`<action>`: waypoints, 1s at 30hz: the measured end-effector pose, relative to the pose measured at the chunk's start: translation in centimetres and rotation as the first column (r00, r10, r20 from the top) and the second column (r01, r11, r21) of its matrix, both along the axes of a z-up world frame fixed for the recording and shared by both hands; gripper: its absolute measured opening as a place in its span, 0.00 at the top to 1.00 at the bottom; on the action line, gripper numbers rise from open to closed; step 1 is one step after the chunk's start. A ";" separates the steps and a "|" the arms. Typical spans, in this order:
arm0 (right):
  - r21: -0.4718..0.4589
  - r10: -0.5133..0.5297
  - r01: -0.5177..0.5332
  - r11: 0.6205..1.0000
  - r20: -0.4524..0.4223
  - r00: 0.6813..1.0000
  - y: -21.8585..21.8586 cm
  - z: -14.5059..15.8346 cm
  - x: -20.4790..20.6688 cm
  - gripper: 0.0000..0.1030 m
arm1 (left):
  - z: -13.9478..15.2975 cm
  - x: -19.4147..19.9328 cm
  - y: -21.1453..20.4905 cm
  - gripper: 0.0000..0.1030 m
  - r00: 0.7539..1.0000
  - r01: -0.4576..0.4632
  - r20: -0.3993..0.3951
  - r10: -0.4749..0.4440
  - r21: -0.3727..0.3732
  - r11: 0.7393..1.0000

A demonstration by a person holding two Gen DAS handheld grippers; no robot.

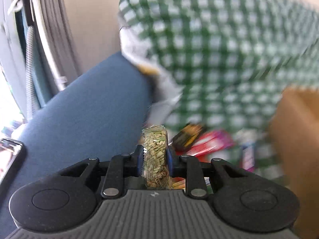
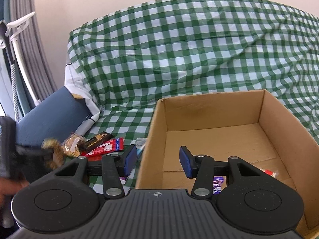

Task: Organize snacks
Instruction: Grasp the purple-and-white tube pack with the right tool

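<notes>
My left gripper (image 1: 155, 155) is shut on a clear snack packet (image 1: 155, 151) of pale crumbly pieces and holds it up in the air; this view is blurred. It shows blurred at the far left of the right wrist view (image 2: 50, 151). My right gripper (image 2: 157, 160) is open and empty, straddling the near left wall of an open cardboard box (image 2: 279, 127). In the box lie a purple wrapper (image 2: 218, 184) and a clear packet (image 2: 271, 172). Loose snacks lie left of the box: a dark bar (image 2: 98, 140), a red packet (image 2: 108, 148), a cookie bag (image 2: 72, 145).
A green and white checked cloth (image 2: 179, 59) covers the surface and rises behind the box. A blue cushion (image 1: 83, 111) lies at the left, with grey curtains (image 2: 24, 59) behind it. The dark bar (image 1: 187, 137) and red packet (image 1: 207, 143) show blurred in the left wrist view.
</notes>
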State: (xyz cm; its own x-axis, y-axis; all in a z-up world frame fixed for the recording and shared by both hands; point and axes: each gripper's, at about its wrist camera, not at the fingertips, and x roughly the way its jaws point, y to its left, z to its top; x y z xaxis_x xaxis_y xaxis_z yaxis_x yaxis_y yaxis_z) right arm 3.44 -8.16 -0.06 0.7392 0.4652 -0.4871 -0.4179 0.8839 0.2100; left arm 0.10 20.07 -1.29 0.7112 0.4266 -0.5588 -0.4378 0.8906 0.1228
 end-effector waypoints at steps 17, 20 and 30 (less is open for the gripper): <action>-0.090 0.101 -0.106 0.990 -0.054 0.993 9.3 -0.3 0.6 0.69 | -4.9 1.3 4.4 0.62 0.976 -0.055 -0.204 -0.079 -0.577 0.815; -0.123 0.080 -0.094 0.988 -0.110 0.991 12.5 -1.5 1.9 0.68 | -4.8 1.3 4.0 0.50 0.974 -0.033 -0.200 -0.105 -0.587 0.809; -0.213 -0.048 -0.028 0.977 -0.342 0.938 18.5 -7.8 10.1 0.50 | -5.8 1.6 5.2 0.38 0.970 -0.078 -0.230 -0.082 -0.608 0.790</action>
State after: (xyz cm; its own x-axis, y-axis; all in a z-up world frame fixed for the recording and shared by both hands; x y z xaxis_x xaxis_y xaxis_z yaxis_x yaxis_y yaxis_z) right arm 13.52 10.39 -7.82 0.5130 0.3168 -0.7978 -0.3446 0.9272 0.1466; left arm 1.66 25.27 -7.06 0.5272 -0.0608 -0.8475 -0.4653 0.8139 -0.3479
